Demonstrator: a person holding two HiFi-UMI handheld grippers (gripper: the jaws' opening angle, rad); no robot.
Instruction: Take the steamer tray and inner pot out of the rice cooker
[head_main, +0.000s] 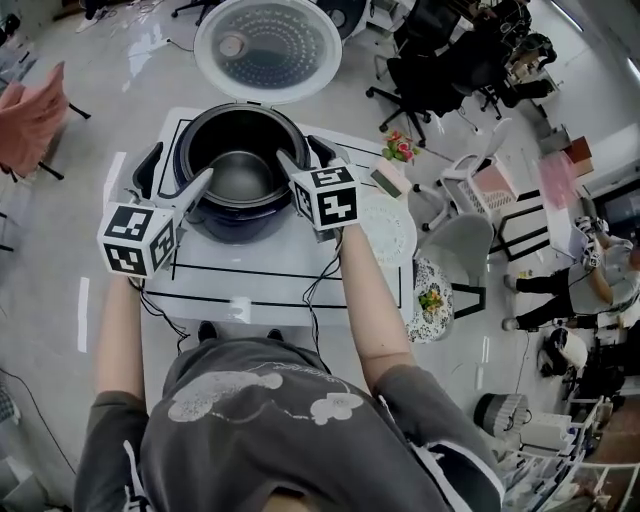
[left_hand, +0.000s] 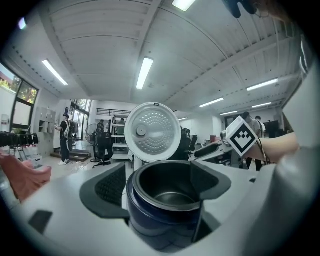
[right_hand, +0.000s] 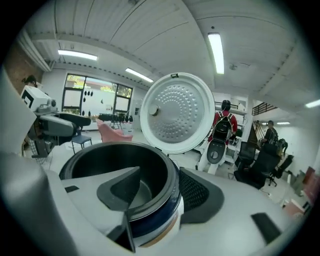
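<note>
The dark blue inner pot (head_main: 240, 180) hangs over the white table (head_main: 260, 270), empty, with its outer wall showing. My left gripper (head_main: 180, 175) is shut on its left wall, one jaw inside the rim and the other outside. My right gripper (head_main: 303, 155) clamps the right wall the same way. In the left gripper view the pot (left_hand: 165, 210) fills the space at that gripper (left_hand: 157, 185). In the right gripper view the pot (right_hand: 100, 160) sits at that gripper (right_hand: 160, 192). A white round steamer tray (head_main: 385, 230) lies on the table by my right forearm. The cooker body is hidden behind the pot.
The cooker's open white lid (head_main: 268, 45) stands upright just beyond the pot. A small box and flowers (head_main: 400, 150) sit at the table's right. Office chairs (head_main: 430, 70), a white chair (head_main: 460, 240) and a person (head_main: 590, 280) are on the right, pink cloth (head_main: 30, 115) on the left.
</note>
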